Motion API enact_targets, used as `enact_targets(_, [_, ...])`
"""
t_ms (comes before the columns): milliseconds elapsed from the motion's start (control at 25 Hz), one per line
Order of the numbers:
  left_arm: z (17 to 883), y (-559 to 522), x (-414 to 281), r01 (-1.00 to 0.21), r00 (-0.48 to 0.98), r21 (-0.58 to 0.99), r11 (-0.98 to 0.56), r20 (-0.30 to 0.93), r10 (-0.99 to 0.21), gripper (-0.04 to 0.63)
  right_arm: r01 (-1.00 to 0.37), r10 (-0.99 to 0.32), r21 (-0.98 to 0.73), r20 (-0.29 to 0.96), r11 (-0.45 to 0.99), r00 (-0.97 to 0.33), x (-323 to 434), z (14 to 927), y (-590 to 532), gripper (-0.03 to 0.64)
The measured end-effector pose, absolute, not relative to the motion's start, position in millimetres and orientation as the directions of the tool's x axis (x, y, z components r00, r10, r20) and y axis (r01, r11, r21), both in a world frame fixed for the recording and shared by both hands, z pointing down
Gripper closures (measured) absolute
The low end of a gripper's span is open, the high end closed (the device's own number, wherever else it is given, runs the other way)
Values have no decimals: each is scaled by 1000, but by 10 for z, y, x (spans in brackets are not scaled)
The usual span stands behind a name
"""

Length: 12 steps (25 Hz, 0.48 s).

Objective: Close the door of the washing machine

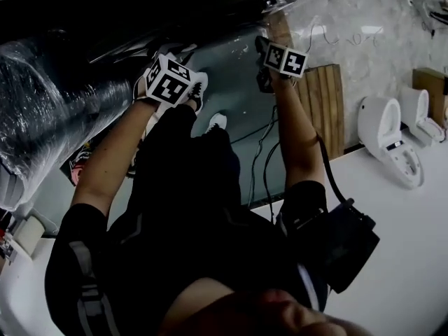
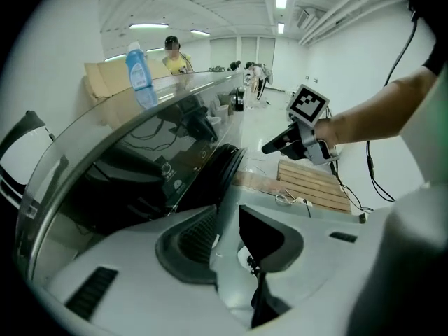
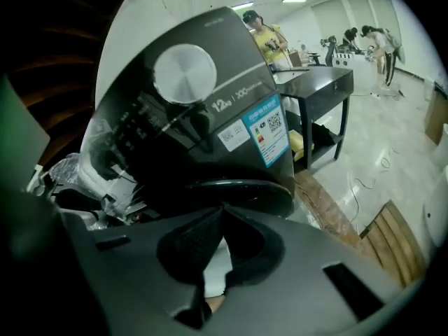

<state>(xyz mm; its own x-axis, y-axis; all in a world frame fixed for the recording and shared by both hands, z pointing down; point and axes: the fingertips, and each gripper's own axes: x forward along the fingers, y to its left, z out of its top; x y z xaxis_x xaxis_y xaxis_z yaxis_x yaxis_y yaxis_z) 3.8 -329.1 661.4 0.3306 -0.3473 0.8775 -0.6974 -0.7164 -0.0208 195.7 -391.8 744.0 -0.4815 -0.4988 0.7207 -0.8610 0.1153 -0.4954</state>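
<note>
Sitting just beyond the right claw point(image 3: 221, 210) is the door point(image 3: 241, 189).

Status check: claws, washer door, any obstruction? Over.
Left claw open, empty. Right claw shut, empty. Washer door rim just ahead of both claws; latched or not, cannot tell. Nothing seen blocking it.

Got the dark front-loading washing machine point(image 3: 196, 117) on the left, slatted wooden pallet point(image 1: 325, 107) on the floor just right of it, white ceramic toilets point(image 1: 381, 128) further right, black desk point(image 3: 318, 82) behind the machine.
</note>
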Motion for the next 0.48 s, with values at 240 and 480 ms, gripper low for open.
enact_targets(240, [6202, -3203, 158, -760, 363, -8, -649, 824, -435, 500, -871, -514, -450, 709, 200, -484, 2058, 6719, -3491, 614])
enact_targets(480, [5725, -3035, 362, -770, 417, 10, -637, 765, -492, 512, -892, -599, -330, 661, 308, -452, 2224, 5954, -3286, 612])
